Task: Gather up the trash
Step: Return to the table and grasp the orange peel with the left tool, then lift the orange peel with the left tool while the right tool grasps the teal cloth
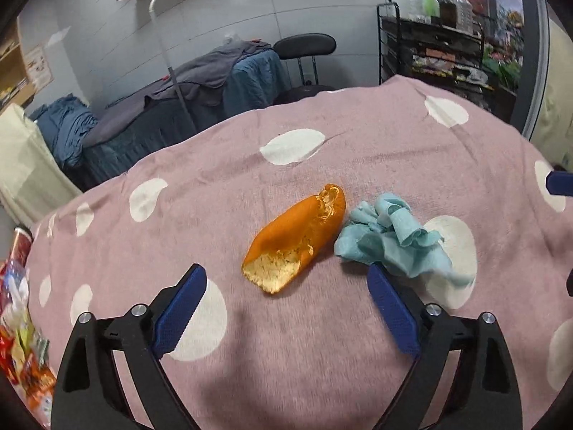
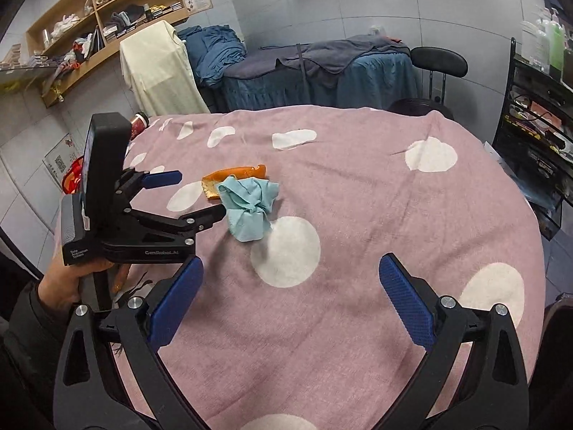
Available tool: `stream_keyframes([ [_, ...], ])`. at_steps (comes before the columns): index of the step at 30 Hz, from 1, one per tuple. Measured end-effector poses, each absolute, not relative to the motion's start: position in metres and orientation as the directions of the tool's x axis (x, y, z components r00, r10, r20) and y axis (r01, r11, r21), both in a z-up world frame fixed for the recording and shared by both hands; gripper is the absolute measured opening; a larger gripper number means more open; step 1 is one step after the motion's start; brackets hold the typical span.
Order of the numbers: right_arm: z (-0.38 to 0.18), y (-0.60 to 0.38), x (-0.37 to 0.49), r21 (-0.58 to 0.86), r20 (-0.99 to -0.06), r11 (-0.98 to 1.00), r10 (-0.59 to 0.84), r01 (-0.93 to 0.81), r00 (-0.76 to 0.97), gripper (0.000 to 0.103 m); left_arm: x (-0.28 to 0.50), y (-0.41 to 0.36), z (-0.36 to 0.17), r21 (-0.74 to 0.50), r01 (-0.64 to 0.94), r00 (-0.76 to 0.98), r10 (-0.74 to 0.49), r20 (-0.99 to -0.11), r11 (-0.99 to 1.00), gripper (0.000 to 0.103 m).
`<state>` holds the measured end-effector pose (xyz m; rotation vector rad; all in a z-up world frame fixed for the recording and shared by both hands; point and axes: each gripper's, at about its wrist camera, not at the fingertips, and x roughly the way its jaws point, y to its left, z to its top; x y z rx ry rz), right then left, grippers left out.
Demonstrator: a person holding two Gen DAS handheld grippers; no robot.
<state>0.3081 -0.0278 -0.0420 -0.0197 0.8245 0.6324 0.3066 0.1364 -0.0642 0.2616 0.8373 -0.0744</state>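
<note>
A tiled room with wooden shelves, a massage bed under blue and grey sheets and a black chair lies behind a bench draped in a pink fuzzy cloth (image 1: 358, 136) with large white dots. Near its middle lie two bits of trash, touching or nearly so: a curled orange peel (image 1: 295, 238), glossy outside with pale pith at its torn end, and a crumpled pale-blue tissue (image 1: 390, 236), soft and loosely knotted.

The left tongs (image 1: 286, 304) stand wide open just short of the peel, nothing between the pads; the right-hand pad's tip sits at the tissue's near edge. The right tongs (image 2: 290, 299) are also spread open and empty, well back from both items, over bare cloth.

Risks, as I judge them: closing on the peel may catch the tissue's edge and drag it along, or pinch a fold of the nappy cloth and pull it. The peel is stiff and curved, so it could flip or squirt out sideways. At the bench's left edge sits a heap of colourful wrappers (image 1: 21, 340).
</note>
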Motion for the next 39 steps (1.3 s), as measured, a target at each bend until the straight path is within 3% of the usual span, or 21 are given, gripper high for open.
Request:
stream_keyframes([
  [3,-0.046,-0.021,0.319,0.201,-0.707,0.814,0.505,-0.545,0.494,0.097,0.322,0.136,-0.072,0.186,0.204,0.649,0.01,-0.761,0.961,0.077],
  [5,-0.048,-0.014,0.328,0.19,-0.712,0.811,0.502,-0.554,0.491,0.097,0.325,0.137,-0.073,0.141,0.217,0.64,-0.032,-0.768,0.966,0.052],
  [6,-0.049,-0.011,0.329,0.186,-0.713,0.808,0.503,-0.559,0.489,0.096,0.324,0.139,-0.072,0.098,0.219,0.633,-0.065,-0.772,0.971,0.045],
  [7,-0.05,-0.008,0.331,0.183,-0.714,0.804,0.504,-0.565,0.486,0.095,0.322,0.14,-0.071,0.074,0.214,0.629,-0.08,-0.773,0.974,0.029],
  [8,-0.052,0.0,0.335,0.173,-0.718,0.795,0.506,-0.581,0.479,0.093,0.319,0.14,-0.07,0.061,0.21,0.629,-0.088,-0.772,0.976,0.025],
  [14,-0.062,0.032,0.354,0.11,-0.731,0.771,0.49,-0.627,0.475,0.085,0.289,0.146,-0.066,0.026,0.181,0.653,-0.1,-0.751,0.983,0.022],
  [17,-0.07,0.047,0.366,0.1,-0.748,0.766,0.478,-0.635,0.46,0.073,0.277,0.155,-0.066,-0.019,0.151,0.644,-0.113,-0.756,0.988,0.022],
  [19,-0.075,0.055,0.371,0.117,-0.76,0.755,0.487,-0.645,0.431,0.056,0.271,0.156,-0.067,-0.017,0.137,0.645,-0.102,-0.757,0.99,0.022],
  [20,-0.079,0.057,0.372,0.143,-0.769,0.744,0.499,-0.653,0.4,0.032,0.27,0.156,-0.068,-0.022,0.132,0.642,-0.103,-0.76,0.991,0.022],
  [23,-0.078,0.05,0.371,0.186,-0.761,0.746,0.521,-0.64,0.386,0.019,0.261,0.159,-0.069,-0.052,0.115,0.641,-0.114,-0.759,0.992,0.022],
  [39,-0.029,-0.066,0.322,0.287,-0.659,0.844,0.517,-0.453,0.546,0.017,0.211,0.128,-0.047,-0.155,0.119,0.707,-0.193,-0.68,0.981,0.019],
])
